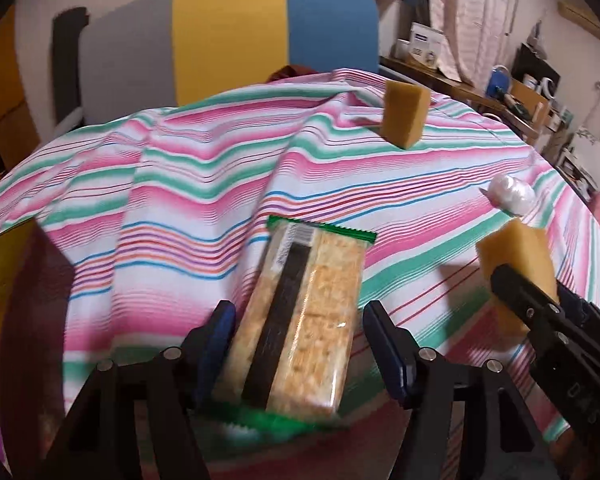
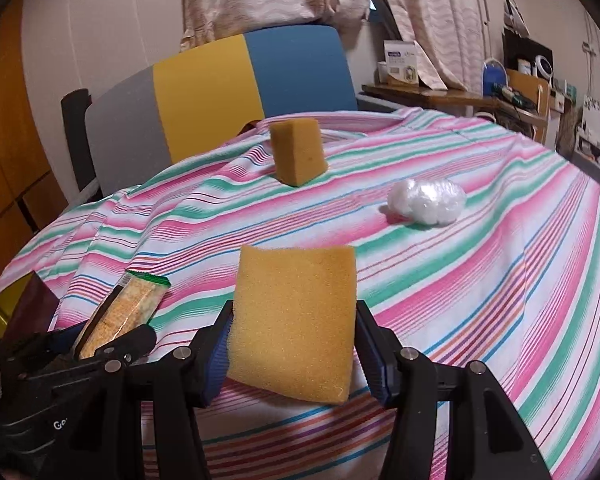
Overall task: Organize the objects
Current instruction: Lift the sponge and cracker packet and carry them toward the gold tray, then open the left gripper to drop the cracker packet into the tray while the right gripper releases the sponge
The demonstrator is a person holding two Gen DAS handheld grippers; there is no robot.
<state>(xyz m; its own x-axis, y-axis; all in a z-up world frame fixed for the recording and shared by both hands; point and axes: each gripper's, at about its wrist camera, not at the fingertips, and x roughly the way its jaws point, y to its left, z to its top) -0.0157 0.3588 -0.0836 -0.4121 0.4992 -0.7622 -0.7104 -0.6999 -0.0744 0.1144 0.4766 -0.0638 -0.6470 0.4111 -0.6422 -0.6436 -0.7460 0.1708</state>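
Observation:
My left gripper [image 1: 300, 340] holds a cracker pack with green ends [image 1: 300, 316] between its fingers, above the striped cloth; the pack also shows at the left of the right wrist view [image 2: 124, 316]. My right gripper [image 2: 294, 340] is shut on a yellow sponge [image 2: 296, 320], which also shows in the left wrist view [image 1: 516, 264]. A second yellow sponge [image 2: 298, 150] stands upright on the cloth near the far edge [image 1: 404, 114]. A ball of clear plastic wrap [image 2: 428, 200] lies on the cloth to the right [image 1: 512, 194].
The table wears a pink, green and white striped cloth [image 2: 500, 280] with folds at the left. A grey, yellow and blue chair back [image 2: 220, 92] stands behind it. A cluttered wooden shelf [image 2: 460, 96] is at the far right. A dark box [image 2: 32, 304] sits at the left edge.

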